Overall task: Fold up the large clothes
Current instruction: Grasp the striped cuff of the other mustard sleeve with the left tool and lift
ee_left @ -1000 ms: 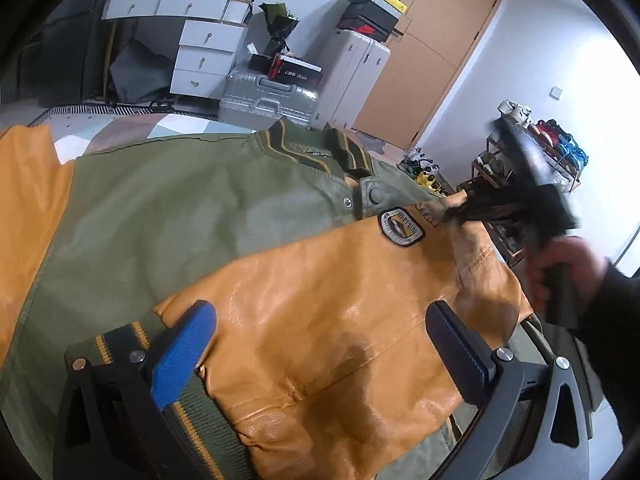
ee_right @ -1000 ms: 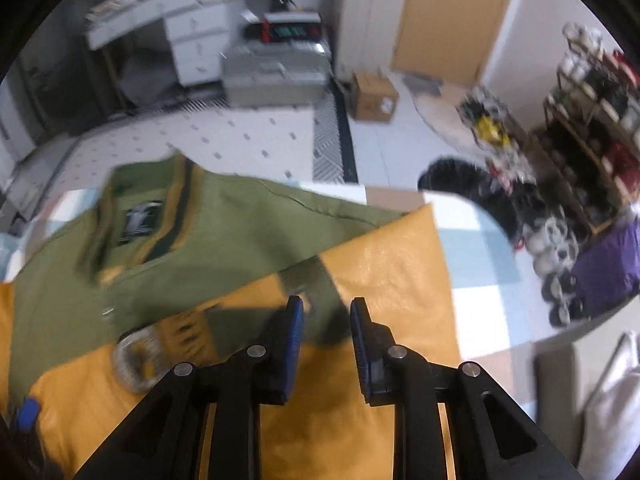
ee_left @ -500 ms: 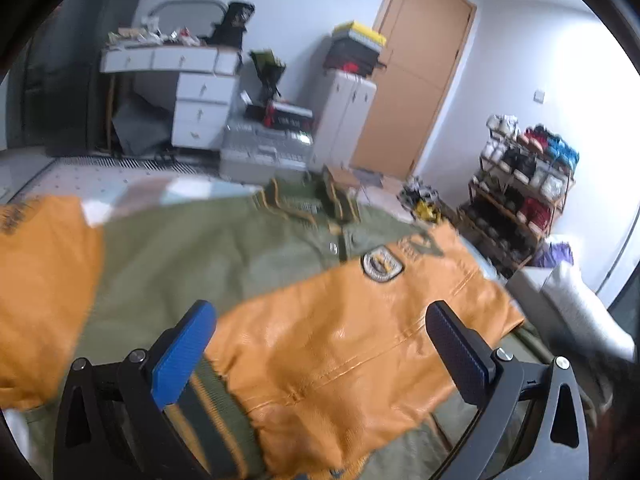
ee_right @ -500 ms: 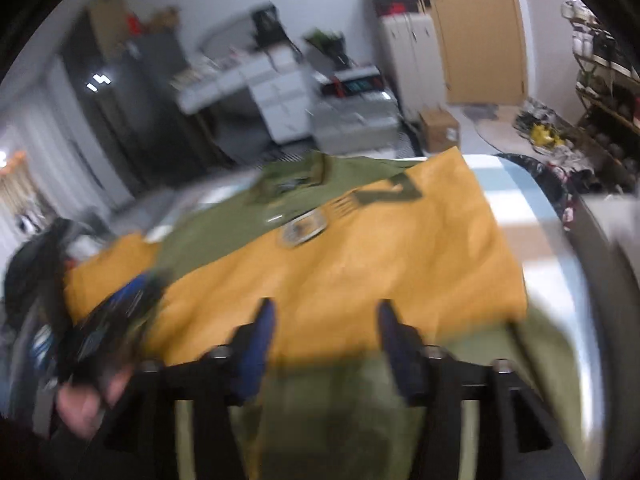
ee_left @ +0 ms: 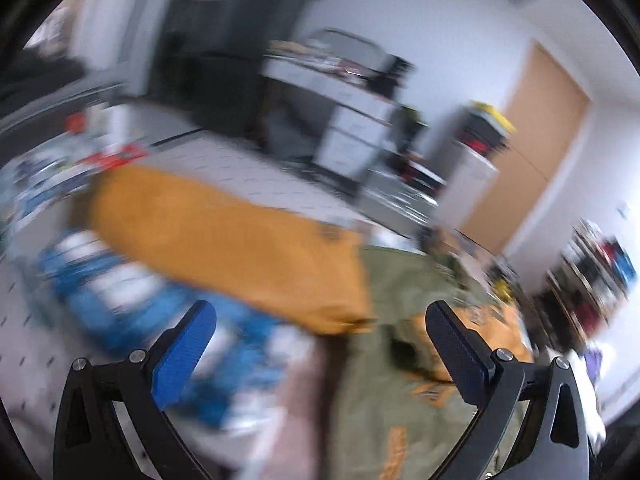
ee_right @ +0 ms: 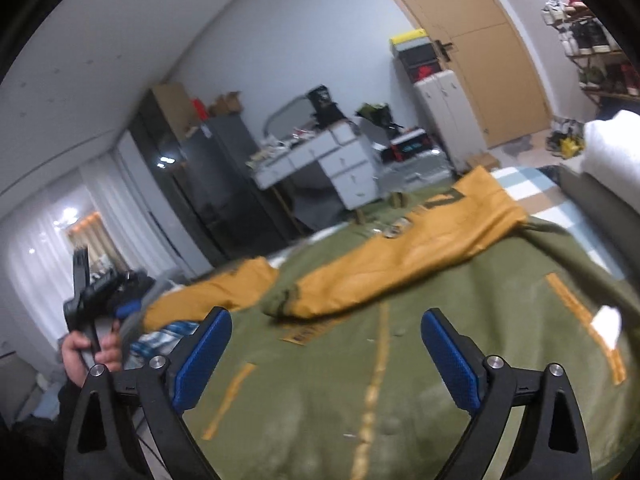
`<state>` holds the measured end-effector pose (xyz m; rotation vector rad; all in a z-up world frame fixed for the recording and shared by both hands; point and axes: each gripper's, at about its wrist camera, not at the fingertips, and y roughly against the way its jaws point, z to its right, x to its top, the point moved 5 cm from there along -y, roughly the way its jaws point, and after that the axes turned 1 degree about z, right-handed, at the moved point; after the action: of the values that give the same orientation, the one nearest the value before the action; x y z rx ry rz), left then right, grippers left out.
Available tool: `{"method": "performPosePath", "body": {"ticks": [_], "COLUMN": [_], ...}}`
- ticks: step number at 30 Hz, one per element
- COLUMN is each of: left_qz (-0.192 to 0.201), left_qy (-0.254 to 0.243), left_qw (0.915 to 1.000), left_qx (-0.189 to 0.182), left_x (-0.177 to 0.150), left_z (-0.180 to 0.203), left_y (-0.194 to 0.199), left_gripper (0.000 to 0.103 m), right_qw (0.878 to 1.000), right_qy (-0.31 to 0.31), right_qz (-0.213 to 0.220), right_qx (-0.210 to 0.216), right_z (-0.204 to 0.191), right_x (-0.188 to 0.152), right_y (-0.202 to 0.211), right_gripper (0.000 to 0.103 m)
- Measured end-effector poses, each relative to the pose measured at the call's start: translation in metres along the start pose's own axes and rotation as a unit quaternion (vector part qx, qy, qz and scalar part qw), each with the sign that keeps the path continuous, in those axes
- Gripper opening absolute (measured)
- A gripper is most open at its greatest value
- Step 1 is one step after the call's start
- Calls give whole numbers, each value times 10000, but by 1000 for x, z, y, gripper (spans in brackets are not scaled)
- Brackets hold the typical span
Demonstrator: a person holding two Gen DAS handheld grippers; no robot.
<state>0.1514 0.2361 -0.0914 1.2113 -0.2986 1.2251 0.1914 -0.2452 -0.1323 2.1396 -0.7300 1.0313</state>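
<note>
An olive-green jacket [ee_right: 420, 360] with orange leather sleeves lies flat in front of me. One orange sleeve [ee_right: 408, 252] is folded across its body. The other orange sleeve [ee_left: 224, 240] stretches out to the left, blurred in the left wrist view; it also shows in the right wrist view [ee_right: 212, 292]. My left gripper [ee_left: 320, 344] is open and empty, above the gap between that sleeve and the green body [ee_left: 400, 380]. My right gripper [ee_right: 326, 346] is open and empty, low over the jacket's green front. The left gripper [ee_right: 86, 300], held in a hand, shows at the left of the right wrist view.
A blue-and-white patterned cloth [ee_left: 120, 304] lies left of the jacket. A white pillow [ee_right: 612, 152] sits at the right. Behind stand a white desk with drawers [ee_right: 332, 164], a dark cabinet [ee_right: 216, 176], white lockers [ee_right: 444, 112], a wooden door [ee_right: 480, 40] and a shoe rack [ee_right: 592, 40].
Both grippers have pulled back off the folded sleeve. The right gripper has opened from nearly shut. The left gripper has swung left towards the outstretched sleeve; its view is now blurred.
</note>
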Motion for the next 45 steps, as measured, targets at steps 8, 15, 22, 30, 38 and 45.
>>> {"method": "performPosePath", "body": {"ticks": [8, 15, 22, 30, 38, 45], "left_qz": [-466, -1248, -1142, -960, 0, 877], "left_qy": [1187, 2246, 2731, 2424, 1164, -175], "left_qw": [9912, 9653, 9552, 9644, 9913, 9958], "left_qx": [-342, -469, 6, 437, 621, -168], "left_x": [25, 29, 27, 56, 76, 116], "left_z": [-82, -107, -119, -132, -110, 0], "left_y": [-25, -104, -136, -151, -108, -60], "left_gripper": [102, 102, 100, 21, 7, 5], "right_qw": [9996, 9991, 9981, 9965, 9947, 9941], "right_qy": [-71, -292, -181, -70, -108, -386], "right_qz": [-144, -289, -579, -822, -1019, -1014], "right_qx": [228, 43, -52, 93, 78, 54], "right_z": [-13, -5, -16, -32, -36, -25], "right_x": [-15, -29, -43, -53, -59, -61], "right_y": [-5, -7, -22, -44, -57, -55], "right_gripper": [98, 98, 98, 98, 98, 98]}}
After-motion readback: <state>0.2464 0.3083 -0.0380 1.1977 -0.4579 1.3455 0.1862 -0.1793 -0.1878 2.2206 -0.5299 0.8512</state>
